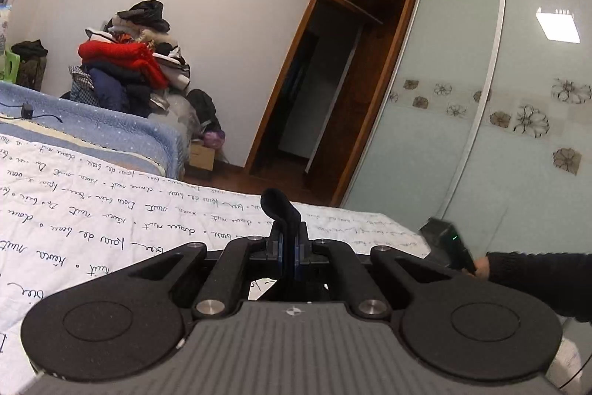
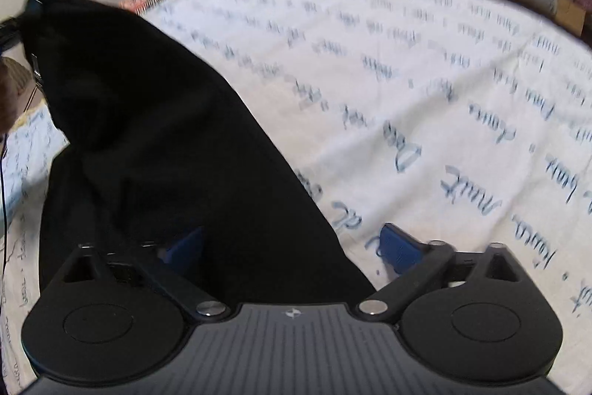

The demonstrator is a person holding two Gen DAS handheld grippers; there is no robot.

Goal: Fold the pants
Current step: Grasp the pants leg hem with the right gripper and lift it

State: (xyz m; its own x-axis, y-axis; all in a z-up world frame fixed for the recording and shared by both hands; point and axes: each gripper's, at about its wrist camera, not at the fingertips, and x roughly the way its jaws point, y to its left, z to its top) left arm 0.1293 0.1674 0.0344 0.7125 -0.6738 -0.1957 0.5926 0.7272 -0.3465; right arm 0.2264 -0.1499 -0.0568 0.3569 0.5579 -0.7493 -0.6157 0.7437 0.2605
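Note:
The black pants (image 2: pixel 159 143) hang and drape over the white bedspread with blue handwriting (image 2: pixel 407 91) in the right wrist view, stretching from the upper left down between my fingers. My right gripper (image 2: pixel 292 247) is open, its blue pads (image 2: pixel 397 248) spread wide with the cloth lying between them. My left gripper (image 1: pixel 290 239) is shut on a small fold of the black pants (image 1: pixel 277 206), held above the bed (image 1: pixel 111 210). The other hand and its gripper (image 1: pixel 449 243) show at the right of the left wrist view.
A pile of clothes (image 1: pixel 129 62) sits beyond a blue blanket (image 1: pixel 92 124) at the far side of the bed. An open wooden door (image 1: pixel 318 91) and a sliding glass wardrobe (image 1: pixel 481 99) stand to the right. A cardboard box (image 1: pixel 201 156) is on the floor.

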